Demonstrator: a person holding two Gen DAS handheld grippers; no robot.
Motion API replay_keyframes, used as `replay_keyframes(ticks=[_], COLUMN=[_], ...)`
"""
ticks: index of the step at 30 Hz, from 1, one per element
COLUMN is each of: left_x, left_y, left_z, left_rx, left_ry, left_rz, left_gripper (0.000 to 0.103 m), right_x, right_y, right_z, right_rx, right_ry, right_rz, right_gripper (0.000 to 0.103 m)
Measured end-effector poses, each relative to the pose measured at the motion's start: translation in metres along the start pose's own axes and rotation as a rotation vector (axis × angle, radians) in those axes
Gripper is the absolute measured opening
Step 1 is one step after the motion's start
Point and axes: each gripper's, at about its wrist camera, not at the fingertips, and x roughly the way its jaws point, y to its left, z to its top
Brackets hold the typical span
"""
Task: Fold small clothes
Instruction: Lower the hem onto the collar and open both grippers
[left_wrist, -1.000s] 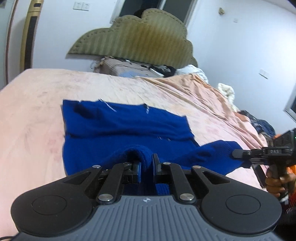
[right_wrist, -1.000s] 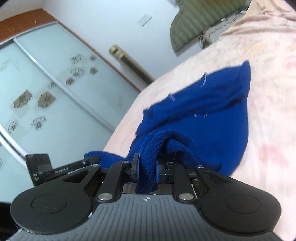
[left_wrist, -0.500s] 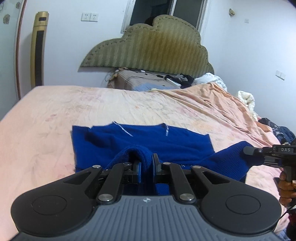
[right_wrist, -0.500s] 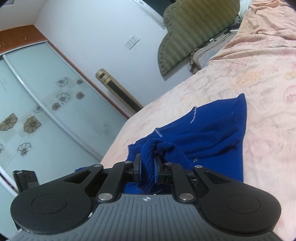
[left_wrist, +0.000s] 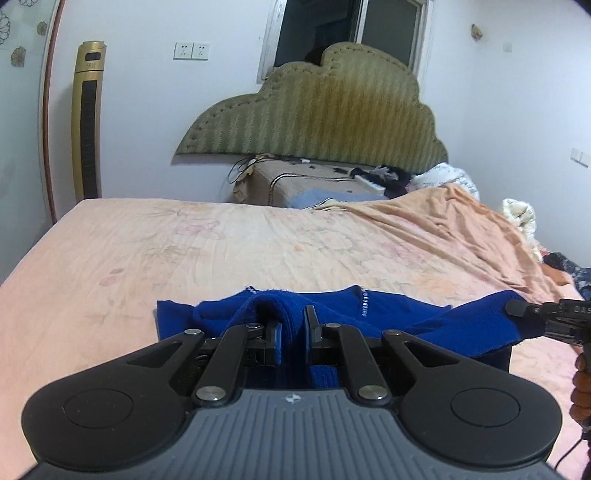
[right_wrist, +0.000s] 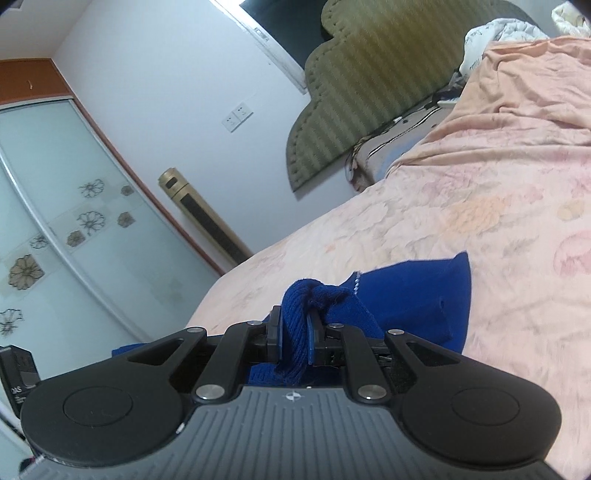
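Note:
A small blue knit garment (left_wrist: 399, 314) lies at the near edge of a bed with a pink floral sheet (left_wrist: 240, 251). My left gripper (left_wrist: 292, 332) is shut on a bunched fold of its near edge. My right gripper (right_wrist: 294, 334) is shut on another ribbed fold of the same garment (right_wrist: 417, 295); it also shows at the right of the left wrist view (left_wrist: 517, 307), pinching the garment's right end. Both held ends are lifted off the sheet. The part of the garment below the grippers is hidden.
A green padded headboard (left_wrist: 325, 114) stands against the far wall. A boxy covered thing with clutter (left_wrist: 314, 181) and an orange blanket (left_wrist: 443, 221) lie at the bed's far end. A gold tower unit (left_wrist: 88, 122) and a sliding glass wardrobe (right_wrist: 55, 221) stand at left.
Both grippers have pulled back toward the near edge and tilted up, dragging the garment with them. Less of it lies spread on the sheet. Both stay shut.

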Motion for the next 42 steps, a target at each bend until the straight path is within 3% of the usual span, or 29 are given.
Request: replay_keyframes(ticks=[15, 23, 29, 31, 35, 39, 42], left_x=[0.09, 0.131, 0.155, 0.157, 0.16, 0.163, 0.161], left_y=[0.007, 0.018, 0.035, 0.042, 0.058, 0.077, 0.087], left_z=[0.007, 0.004, 0.001, 0.001, 0.003, 0.005, 0.006], left_rx=[0.076, 0.062, -0.033, -0.076, -0.175, -0.316, -0.391], left_ry=[0.108, 0.181, 0.254, 0.263, 0.291, 0.317, 0.313], left_rz=[0.069, 0.09, 0.095, 0.081, 0.033, -0.023, -0.046], left_gripper=[0.011, 0.011, 0.013, 0.014, 0.028, 0.043, 0.045], right_x=[0.068, 0.101, 0.124, 0.128, 0.132, 0.134, 0.132], right_y=[-0.038, -0.066, -0.086, -0.092, -0.102, -0.105, -0.109], right_z=[0.009, 0.006, 0.006, 0.007, 0.008, 0.01, 0.012], right_rx=[0.084, 0.17, 0.248, 0.272, 0.331, 0.344, 0.355], right_ry=[0.046, 0.105, 0.152, 0.156, 0.149, 0.139, 0.116], right_rz=[-0.077, -0.095, -0.102, -0.104, -0.083, -0.081, -0.077], right_gripper=[0.017, 0.017, 0.022, 0.028, 0.045, 0.05, 0.053])
